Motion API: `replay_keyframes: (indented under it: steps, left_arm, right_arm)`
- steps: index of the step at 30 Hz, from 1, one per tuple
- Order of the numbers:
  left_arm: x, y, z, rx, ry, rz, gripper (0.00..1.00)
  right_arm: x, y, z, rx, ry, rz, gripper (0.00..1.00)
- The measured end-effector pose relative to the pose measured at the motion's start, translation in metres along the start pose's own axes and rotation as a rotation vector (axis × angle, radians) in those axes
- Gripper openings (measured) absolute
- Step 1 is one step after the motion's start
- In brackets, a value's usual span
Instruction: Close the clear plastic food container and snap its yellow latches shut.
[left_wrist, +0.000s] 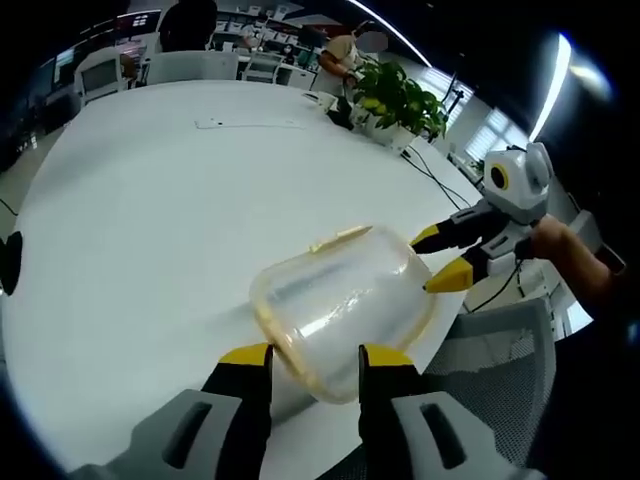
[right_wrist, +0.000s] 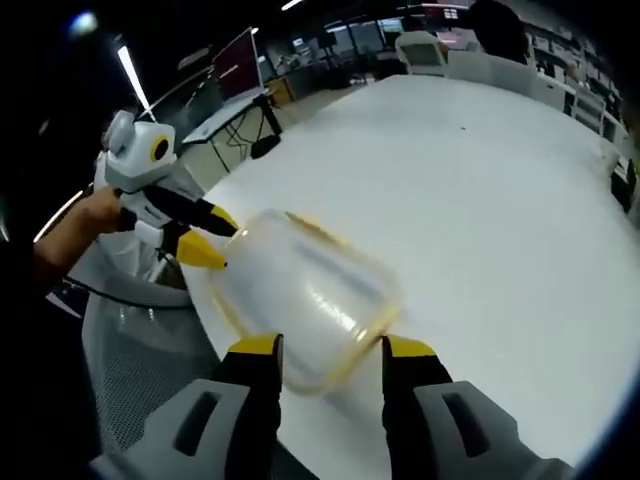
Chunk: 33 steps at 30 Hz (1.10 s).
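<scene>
Desk (left_wrist: 150, 200): white, wide.
Container (left_wrist: 340, 300): clear, yellow rim, tilted near the desk edge, between the two grippers.
Left gripper (left_wrist: 315, 362): fingers wide, at the container rim.
Right gripper (right_wrist: 330, 352): fingers wide, at the opposite side.

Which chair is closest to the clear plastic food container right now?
The grey mesh chair, right beside the container at the table edge; the white chairs stand across it.
</scene>
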<state>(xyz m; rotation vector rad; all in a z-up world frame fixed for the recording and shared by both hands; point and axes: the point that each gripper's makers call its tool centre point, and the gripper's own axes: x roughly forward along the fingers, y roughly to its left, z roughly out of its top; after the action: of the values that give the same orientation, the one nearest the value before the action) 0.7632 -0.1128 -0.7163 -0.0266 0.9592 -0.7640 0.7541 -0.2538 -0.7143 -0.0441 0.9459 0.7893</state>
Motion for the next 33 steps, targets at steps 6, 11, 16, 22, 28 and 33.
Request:
replay_keyframes:
  steps: [6, 11, 16, 22, 28, 33]
  left_arm:
    - [-0.005, 0.003, 0.004, 0.041, 0.001, 0.015, 0.28]
    - [-0.008, 0.001, 0.016, 0.075, -0.022, 0.022, 0.27]
    - [-0.007, -0.007, 0.024, 0.116, -0.035, 0.003, 0.25]
    - [0.0, -0.02, 0.028, 0.178, -0.023, -0.033, 0.24]
    - [0.007, -0.03, 0.029, 0.226, -0.015, -0.07, 0.23]
    - [0.013, -0.04, 0.028, 0.287, -0.002, -0.1, 0.22]
  right_arm:
    - [-0.004, -0.001, 0.007, -0.039, -0.008, -0.006, 0.35]
    - [-0.008, -0.001, 0.017, -0.101, -0.026, -0.013, 0.33]
    - [-0.007, 0.004, 0.026, -0.141, -0.043, 0.001, 0.3]
    - [-0.003, 0.008, 0.033, -0.182, -0.053, 0.017, 0.26]
    - [0.003, 0.013, 0.04, -0.222, -0.055, 0.037, 0.23]
    - [0.011, 0.016, 0.045, -0.261, -0.055, 0.052, 0.2]
